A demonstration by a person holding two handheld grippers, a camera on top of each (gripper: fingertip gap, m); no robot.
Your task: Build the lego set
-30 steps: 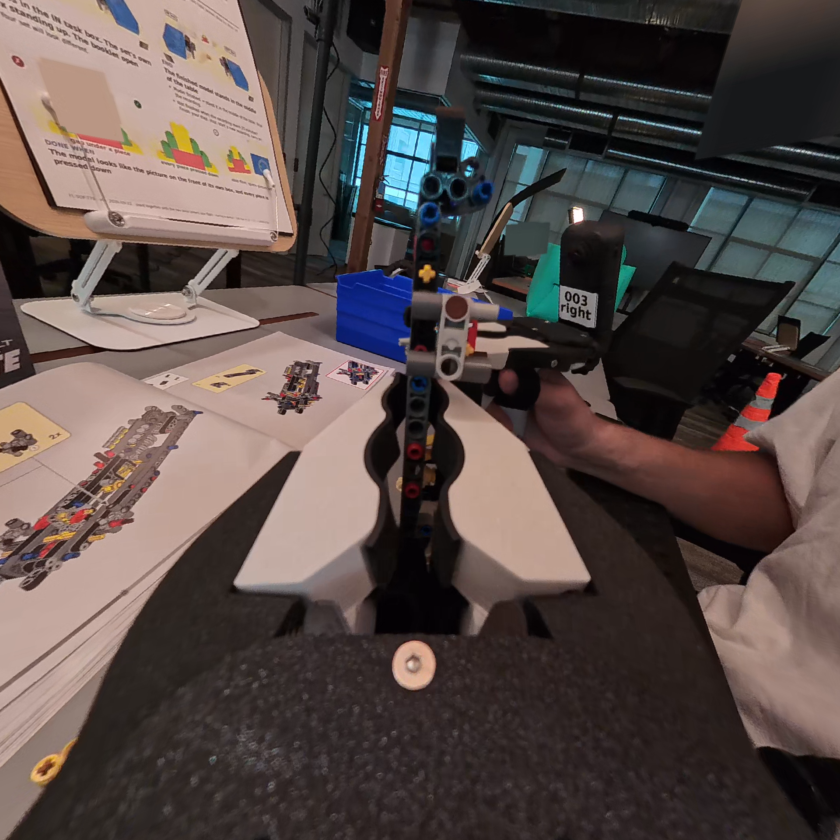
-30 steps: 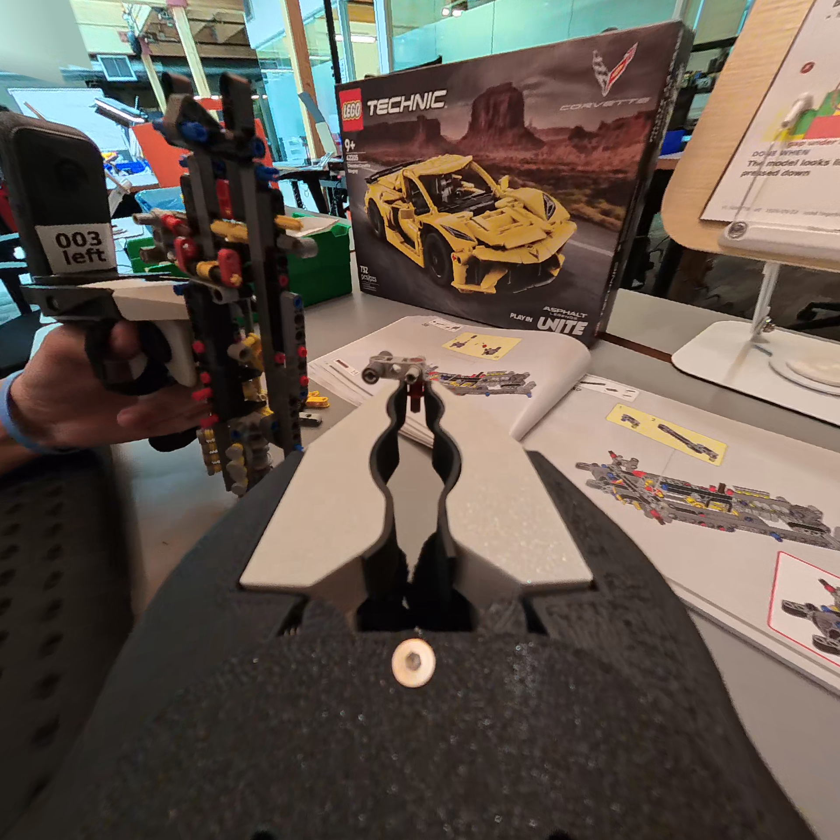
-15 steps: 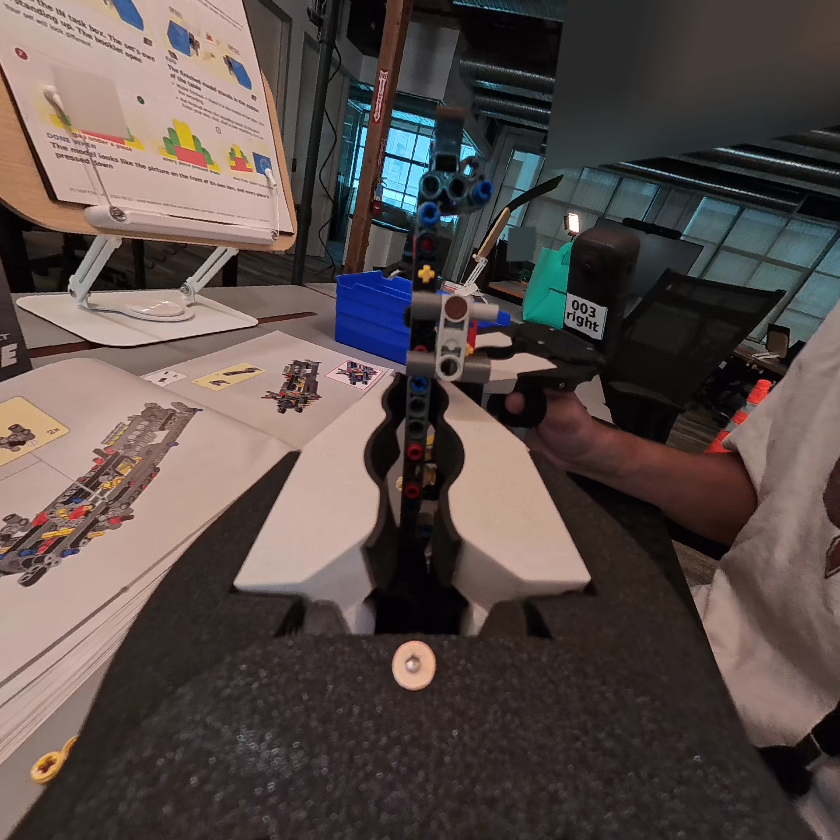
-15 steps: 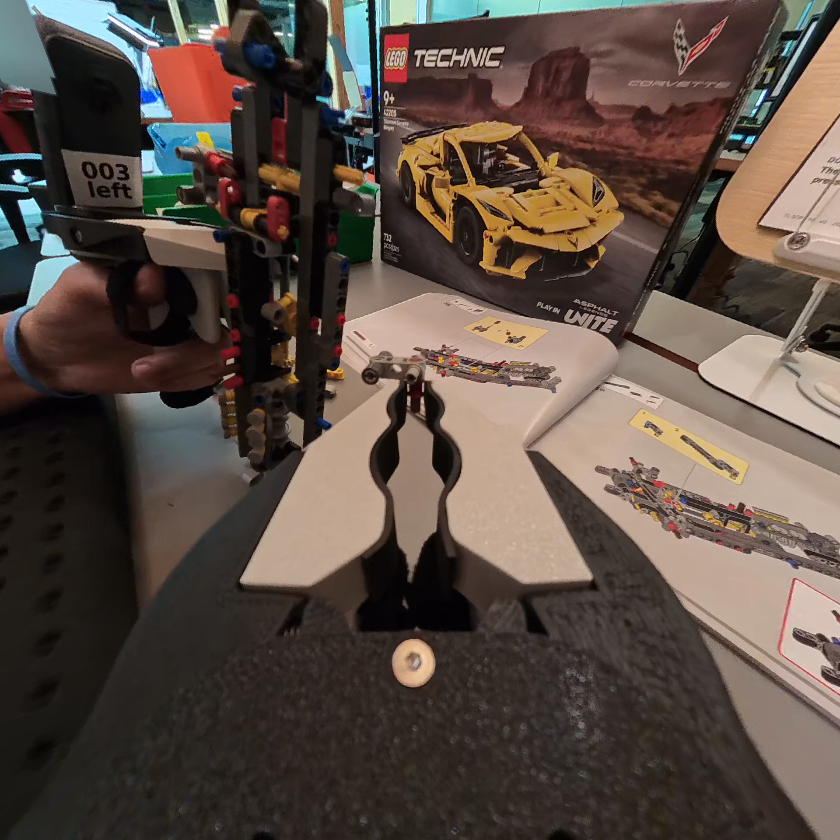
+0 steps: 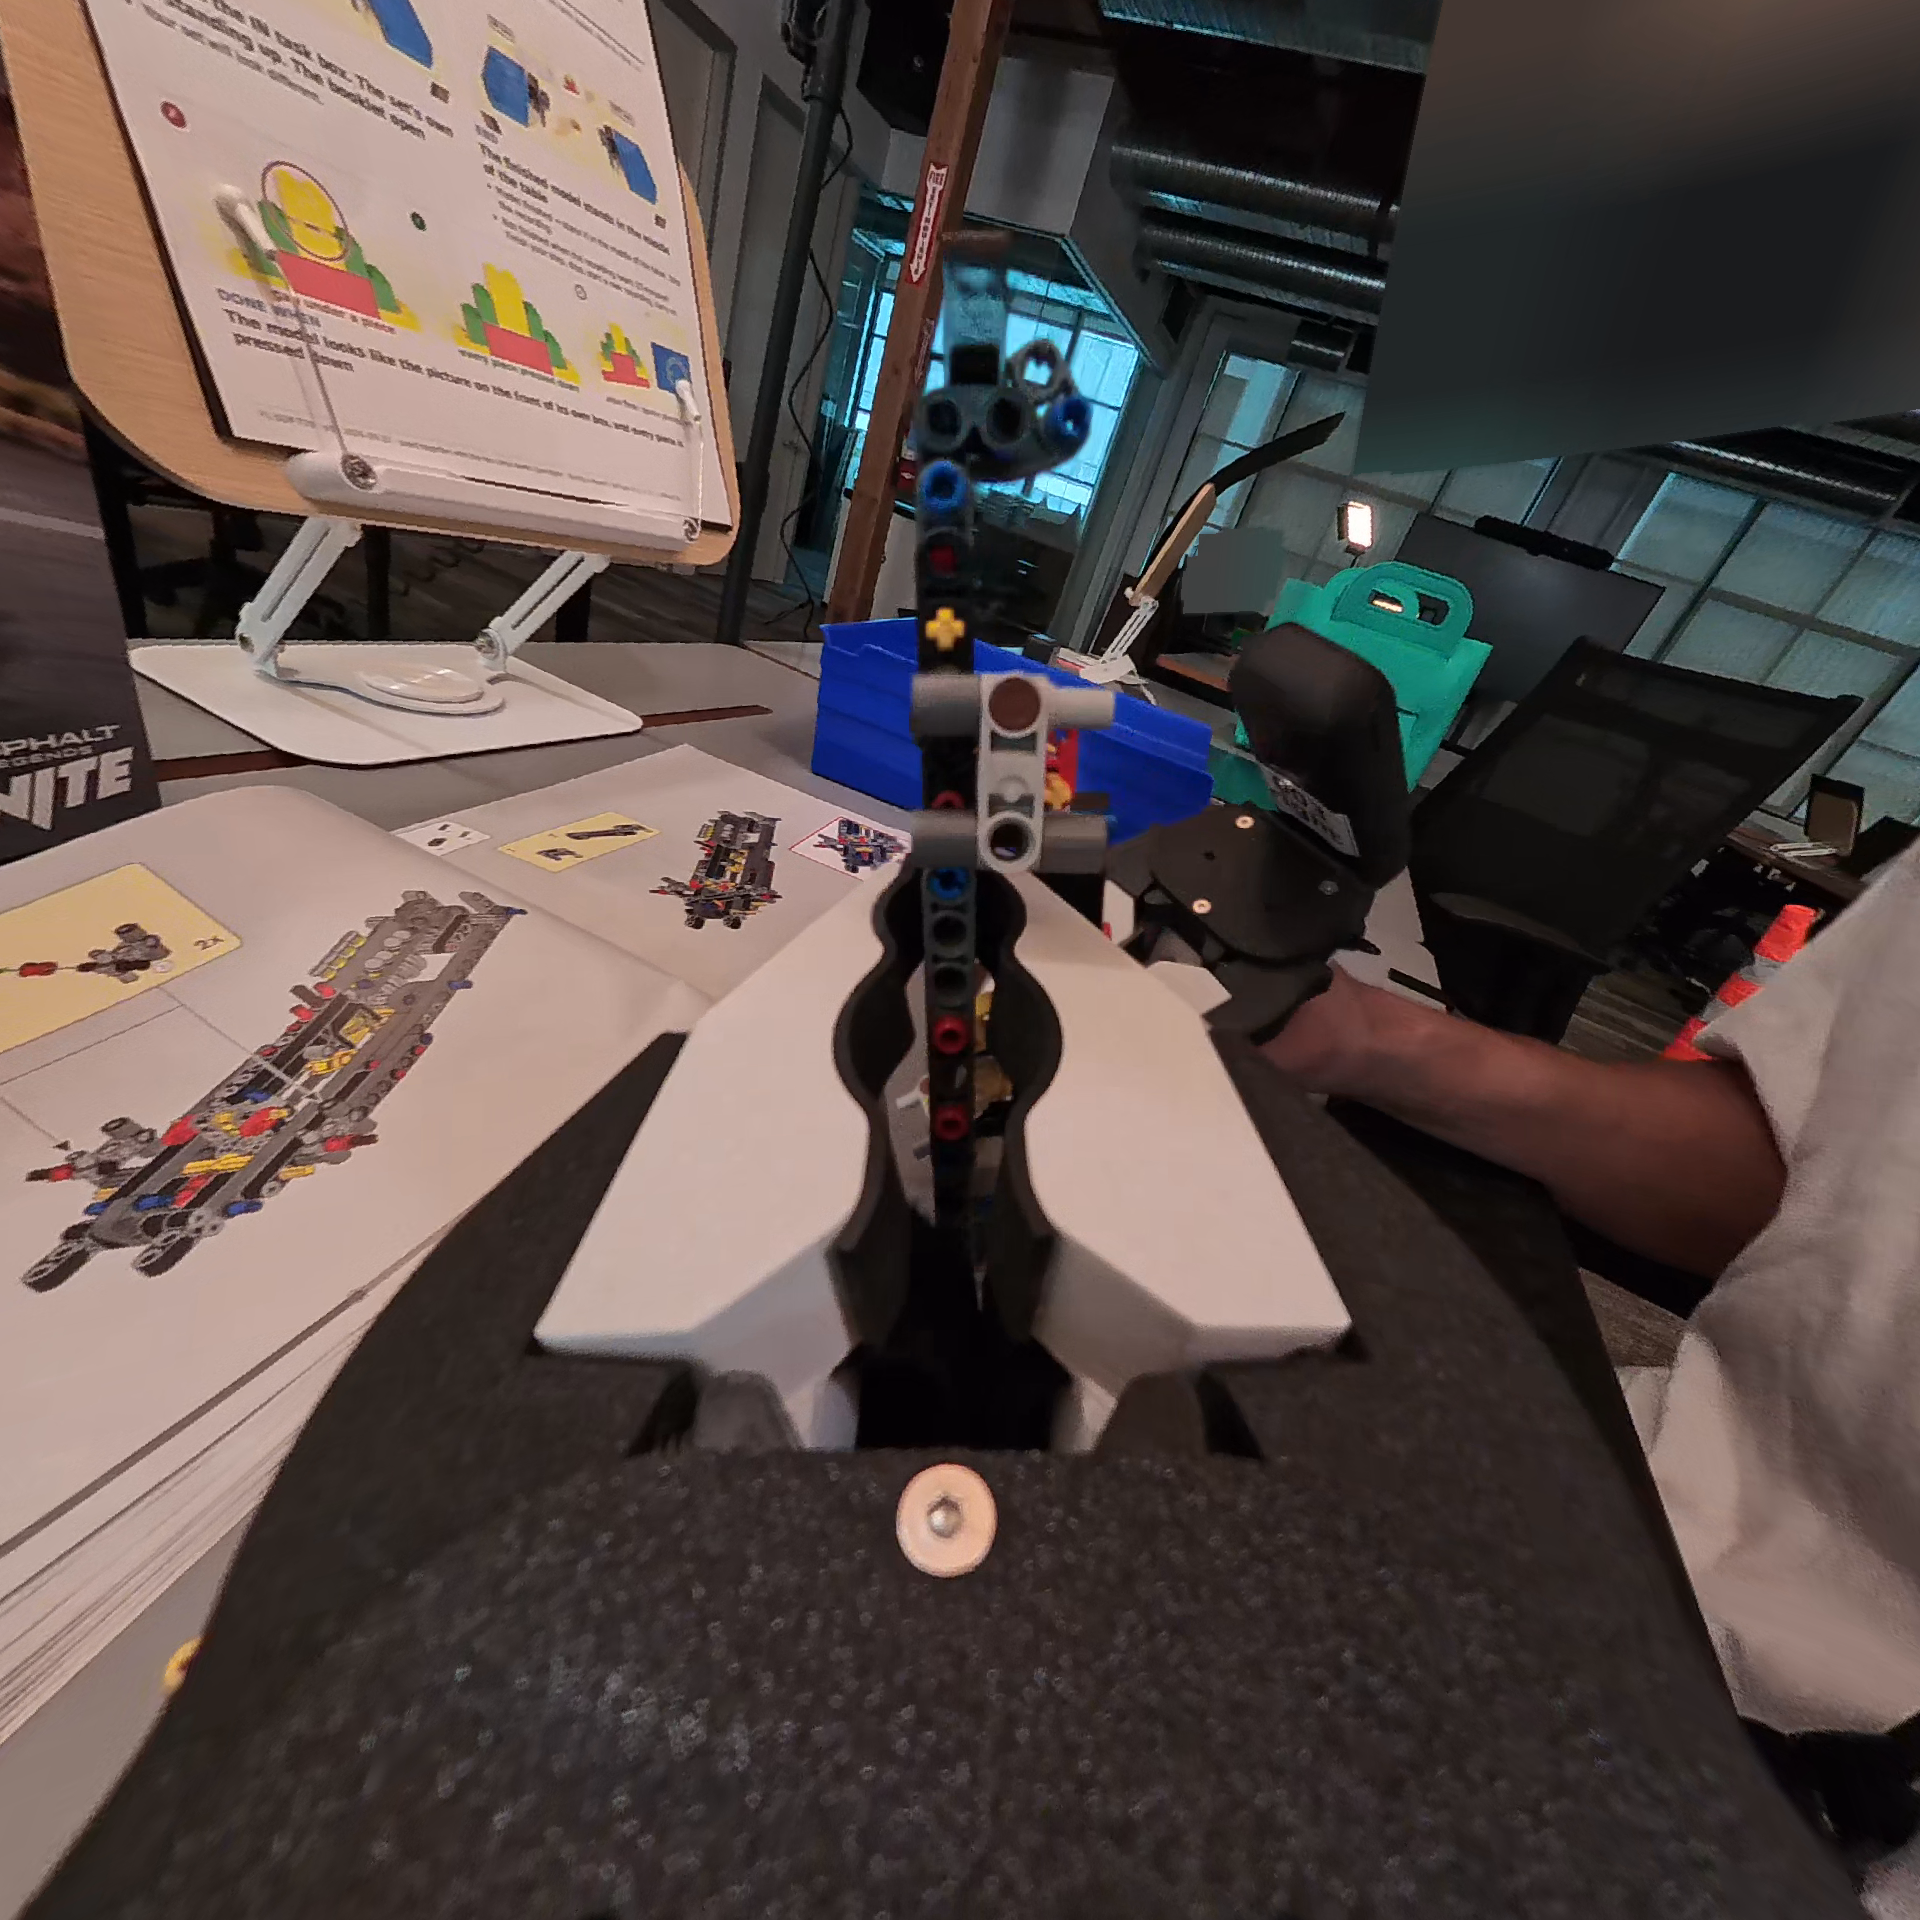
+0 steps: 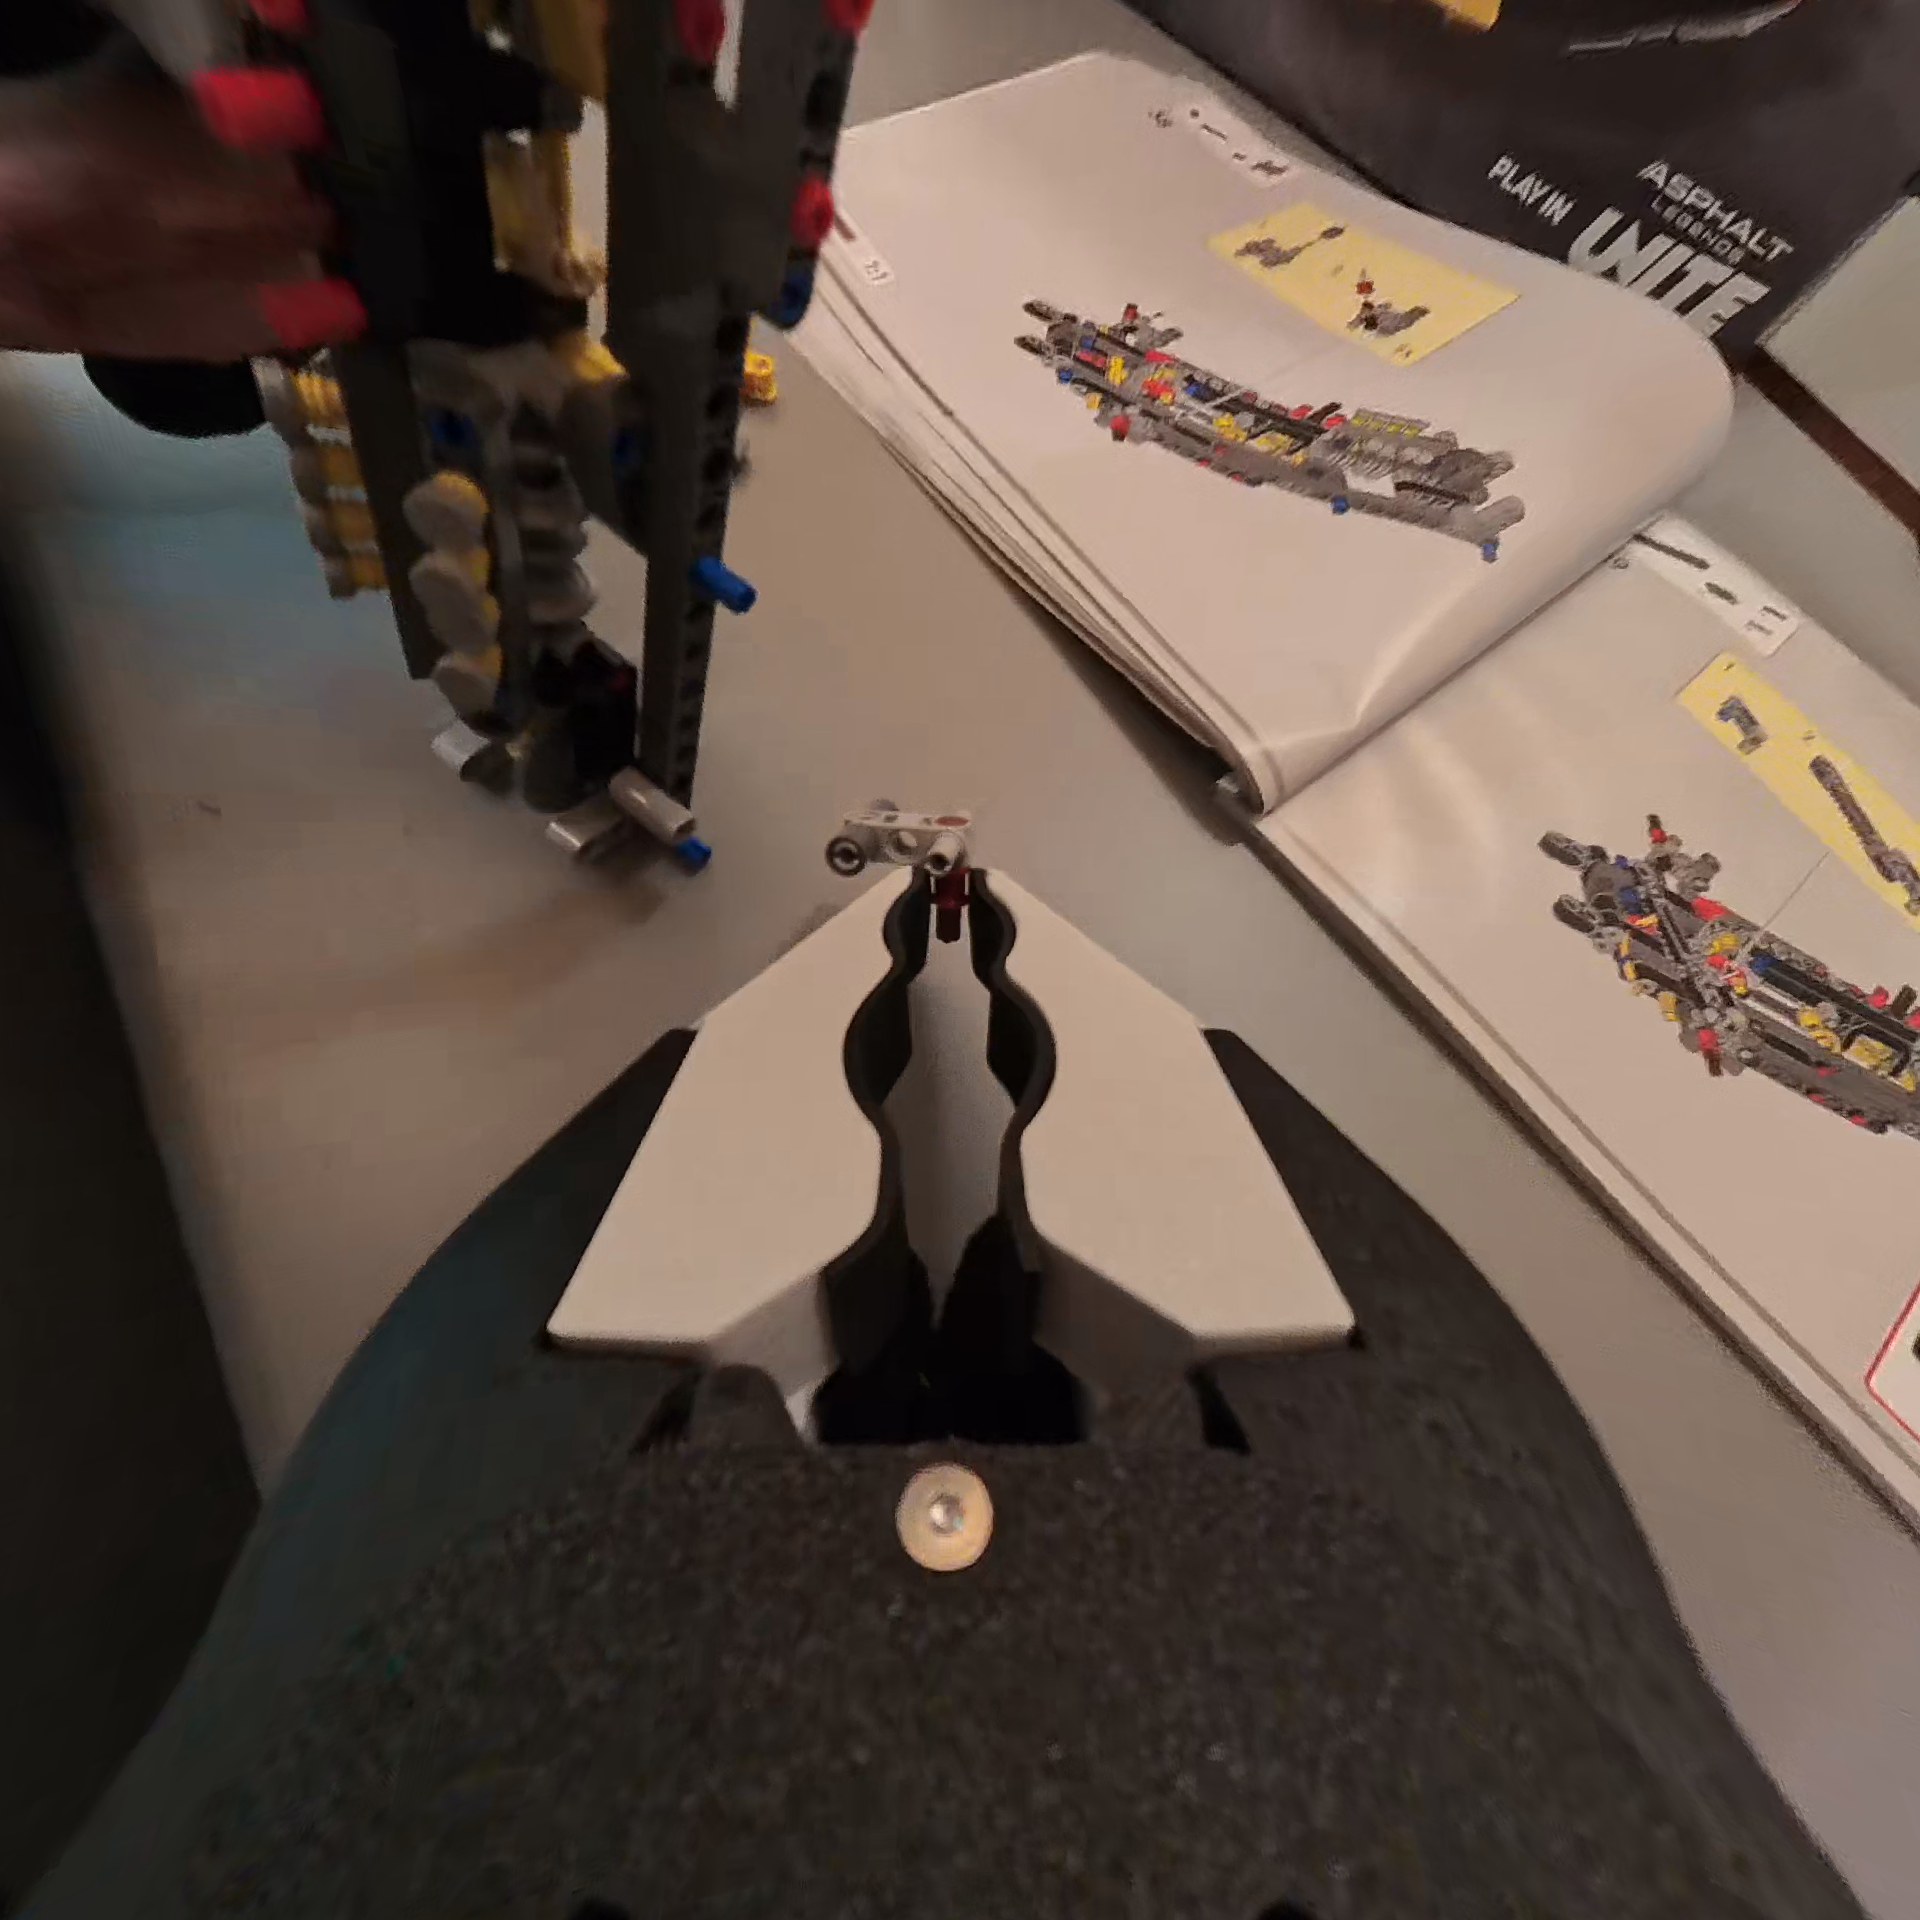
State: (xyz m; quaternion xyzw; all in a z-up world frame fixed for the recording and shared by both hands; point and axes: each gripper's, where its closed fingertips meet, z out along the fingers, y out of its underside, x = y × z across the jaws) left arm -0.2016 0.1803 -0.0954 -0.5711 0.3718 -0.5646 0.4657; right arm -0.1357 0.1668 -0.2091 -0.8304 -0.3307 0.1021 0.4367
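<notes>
the left gripper point(image 5: 951, 940) is closed on a tall, narrow lego chassis assembly point(image 5: 948, 790), which is held upright between its white fingers point(image 5: 758, 1122). a light grey connector beam point(image 5: 1008, 774) with a dark round pin is seen on the assembly's right face, above the fingertips. in the right wrist view the same assembly point(image 6: 540, 436) hangs just above the grey table point(image 6: 312, 987), its lower end bristling with grey, yellow and blue pins.

the right gripper point(image 6: 943, 883) is clamped on a small red pin point(image 6: 945, 904) that carries a small grey connector piece point(image 6: 899, 836) crosswise at its tip. this piece is held low over the table, near the bottom of the assembly but apart from it. in the left wrist view the right gripper's black body point(image 5: 1278, 831) and the hand point(image 5: 1340, 1023) holding it are seen to the right, behind the assembly.

an open instruction booklet point(image 5: 260, 1039) lies on the table to the left of the assembly, and in the right wrist view it point(image 6: 1299, 416) spreads to the right. behind it a dark lego box point(image 6: 1662, 135) stands, partly cut off. a tilted document stand point(image 5: 384, 270) with a printed sheet is set farther back. a blue parts bin point(image 5: 883, 707) sits behind the assembly; its contents cannot be made out. a small yellow piece point(image 6: 762, 374) lies loose on the table beside the booklet.
</notes>
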